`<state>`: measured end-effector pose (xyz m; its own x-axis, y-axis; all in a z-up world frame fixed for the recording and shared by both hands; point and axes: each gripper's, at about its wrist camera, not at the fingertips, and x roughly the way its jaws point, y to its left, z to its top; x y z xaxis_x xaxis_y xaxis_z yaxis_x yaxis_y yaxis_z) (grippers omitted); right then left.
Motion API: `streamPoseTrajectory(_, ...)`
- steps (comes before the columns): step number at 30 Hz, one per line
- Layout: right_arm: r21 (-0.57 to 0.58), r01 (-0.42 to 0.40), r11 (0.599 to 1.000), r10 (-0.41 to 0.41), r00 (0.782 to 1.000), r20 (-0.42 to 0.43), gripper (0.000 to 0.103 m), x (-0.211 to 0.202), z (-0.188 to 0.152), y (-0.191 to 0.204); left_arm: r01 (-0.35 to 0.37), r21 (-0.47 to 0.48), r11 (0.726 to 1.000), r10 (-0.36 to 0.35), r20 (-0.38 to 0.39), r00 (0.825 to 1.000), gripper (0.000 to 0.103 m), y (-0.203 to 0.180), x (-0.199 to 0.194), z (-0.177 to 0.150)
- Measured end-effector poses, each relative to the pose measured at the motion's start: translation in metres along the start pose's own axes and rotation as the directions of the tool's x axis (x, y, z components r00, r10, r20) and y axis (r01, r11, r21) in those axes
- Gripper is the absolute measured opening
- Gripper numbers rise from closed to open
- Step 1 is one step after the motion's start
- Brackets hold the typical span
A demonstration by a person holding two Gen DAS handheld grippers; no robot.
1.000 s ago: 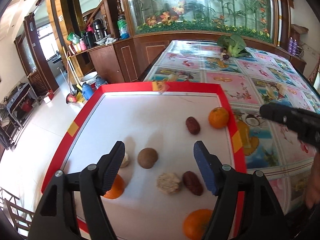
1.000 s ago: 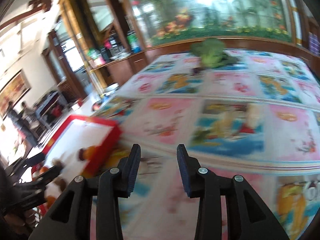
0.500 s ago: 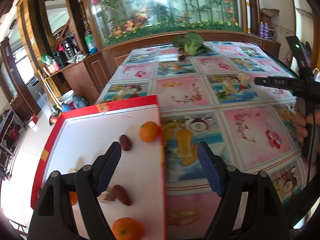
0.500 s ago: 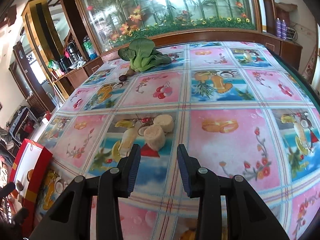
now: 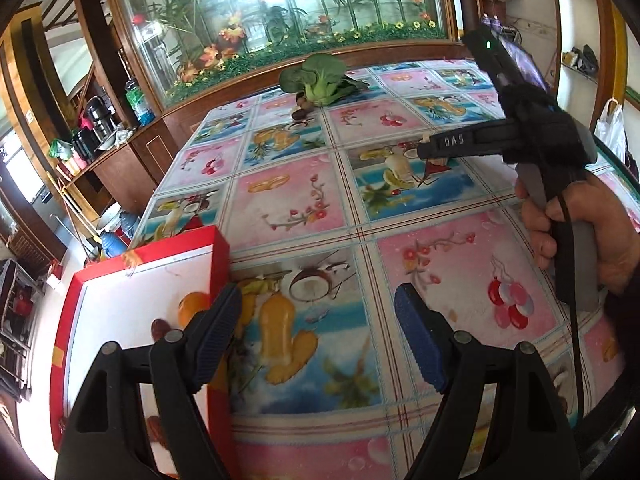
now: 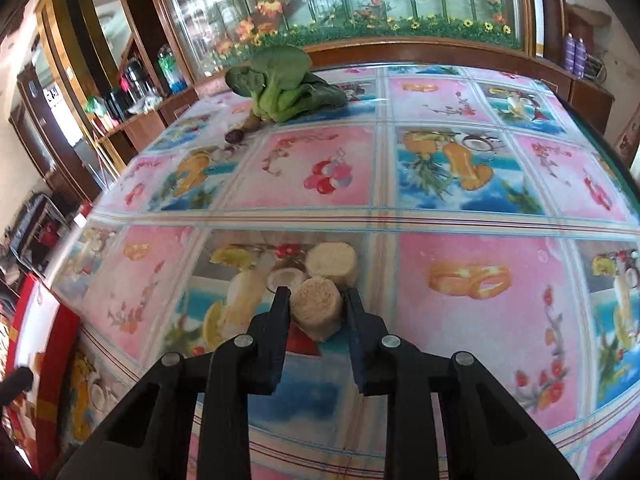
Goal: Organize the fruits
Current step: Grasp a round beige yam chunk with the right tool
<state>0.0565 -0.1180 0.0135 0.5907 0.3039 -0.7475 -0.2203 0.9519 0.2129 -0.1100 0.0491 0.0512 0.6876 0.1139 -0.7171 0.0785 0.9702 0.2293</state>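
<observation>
In the right wrist view my right gripper (image 6: 316, 306) has its fingers around a tan round cake (image 6: 316, 310) on the patterned tablecloth; a second paler cake (image 6: 332, 262) lies just behind, touching it. The jaws sit close on both sides of the cake. In the left wrist view my left gripper (image 5: 318, 332) is open and empty above the cloth, beside the red-rimmed white tray (image 5: 172, 246). An orange (image 5: 192, 307) and a dark date (image 5: 159, 328) lie on the tray, partly hidden by my left finger. The right gripper's body (image 5: 472, 144) shows at the right.
A green bok choy (image 6: 280, 88) with dark dates (image 6: 236, 135) beside it lies at the table's far side. A wooden cabinet with an aquarium (image 5: 288, 16) stands behind. The table edge runs along the right (image 6: 600, 136). The tray's red rim (image 6: 60, 324) shows at left.
The right gripper moved forward to the tan cake and now brackets it. The left gripper swung right, off the tray, over the tablecloth.
</observation>
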Motion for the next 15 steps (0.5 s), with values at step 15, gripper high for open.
streamPoseTrajectory(15, 0.374, -0.074, 0.924, 0.03, 0.992, 0.122, 0.026, -0.047, 0.016, -0.1, 0.101, -0.024, 0.995, -0.101, -0.016, 0.995, 0.079, -0.06, 0.089, 0.121)
